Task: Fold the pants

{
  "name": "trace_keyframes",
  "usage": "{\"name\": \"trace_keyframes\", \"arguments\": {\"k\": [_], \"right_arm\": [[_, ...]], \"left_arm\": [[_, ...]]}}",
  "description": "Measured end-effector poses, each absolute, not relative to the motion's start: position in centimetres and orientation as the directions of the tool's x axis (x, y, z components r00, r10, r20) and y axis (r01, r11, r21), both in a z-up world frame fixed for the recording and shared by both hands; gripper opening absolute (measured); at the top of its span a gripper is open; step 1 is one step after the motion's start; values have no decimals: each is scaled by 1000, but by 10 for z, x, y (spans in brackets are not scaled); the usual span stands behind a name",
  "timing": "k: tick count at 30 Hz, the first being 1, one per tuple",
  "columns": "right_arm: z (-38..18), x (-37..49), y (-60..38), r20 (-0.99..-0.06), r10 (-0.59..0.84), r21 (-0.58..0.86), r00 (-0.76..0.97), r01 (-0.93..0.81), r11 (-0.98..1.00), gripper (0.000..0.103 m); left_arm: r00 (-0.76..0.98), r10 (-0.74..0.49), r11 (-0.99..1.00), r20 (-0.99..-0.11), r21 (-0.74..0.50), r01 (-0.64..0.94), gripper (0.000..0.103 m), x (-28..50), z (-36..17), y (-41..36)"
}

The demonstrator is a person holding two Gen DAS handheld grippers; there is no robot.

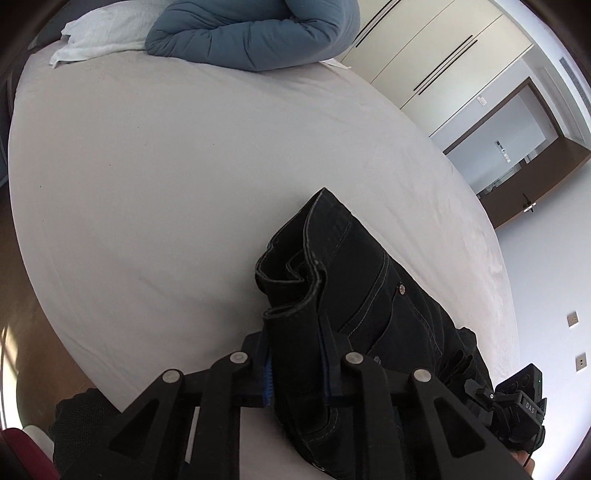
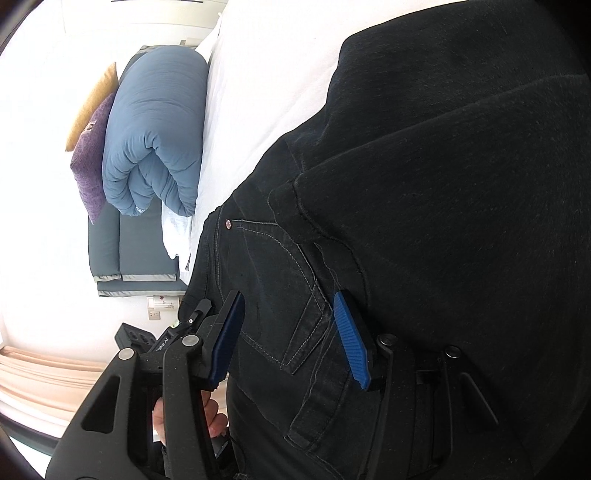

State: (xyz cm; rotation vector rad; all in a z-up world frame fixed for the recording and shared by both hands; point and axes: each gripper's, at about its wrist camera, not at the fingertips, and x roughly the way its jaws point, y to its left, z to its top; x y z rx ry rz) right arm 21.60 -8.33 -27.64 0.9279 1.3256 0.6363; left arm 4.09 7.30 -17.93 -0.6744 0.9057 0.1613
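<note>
The black jeans (image 1: 332,266) lie bunched on the white bed sheet (image 1: 166,184). My left gripper (image 1: 295,354) is shut on a thick fold of the waistband end, which stands up between its blue-padded fingers. In the right wrist view the jeans (image 2: 424,184) fill the right half, pocket side showing. My right gripper (image 2: 291,332) is open, its blue pads (image 2: 351,339) spread on either side of the pocket area and lying against the cloth. The right gripper's body also shows in the left wrist view (image 1: 517,402).
A rolled blue duvet (image 1: 258,33) and a white towel (image 1: 99,37) lie at the head of the bed. A purple cushion (image 2: 88,173) and a yellow one (image 2: 92,103) lean behind the duvet. Wardrobe doors (image 1: 436,48) and a doorway (image 1: 517,147) stand beyond the bed.
</note>
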Motion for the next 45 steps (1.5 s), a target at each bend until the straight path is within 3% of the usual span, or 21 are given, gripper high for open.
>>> {"name": "trace_keyframes", "arguments": {"k": [15,17,19,20,31,37,41,45], "right_arm": [[-276,218,-85,-532,831,847,160,116,520,50],[-269,219,-86,-538,829,843,155,116,525,60],[-254,220,-91,-553,814,833,178,87,547,81],[-244,221,-94,-556,809,829,190,64,555,82],[-178,221,-158,-447,869,884,213,-45,466,88],[-196,216,-166,-533,829,841,171,2,540,90],[-203,211,-161,-489,860,870,144,9,493,90],[-192,217,-150,-509,852,853,126,-58,518,90]], "left_arm": [[674,-72,911,-735,-323,-256,16,47,-131,7],[688,-55,941,-723,-269,-207,16,46,-121,-15],[703,-46,965,-709,-214,-152,16,44,-113,-38],[710,-46,976,-702,-183,-117,16,43,-110,-53],[680,-121,981,-723,19,195,16,30,-129,-178],[679,-112,963,-725,90,255,16,24,-136,-197],[683,-88,950,-725,146,277,16,20,-139,-202],[690,-83,931,-719,190,311,16,13,-141,-213]]}}
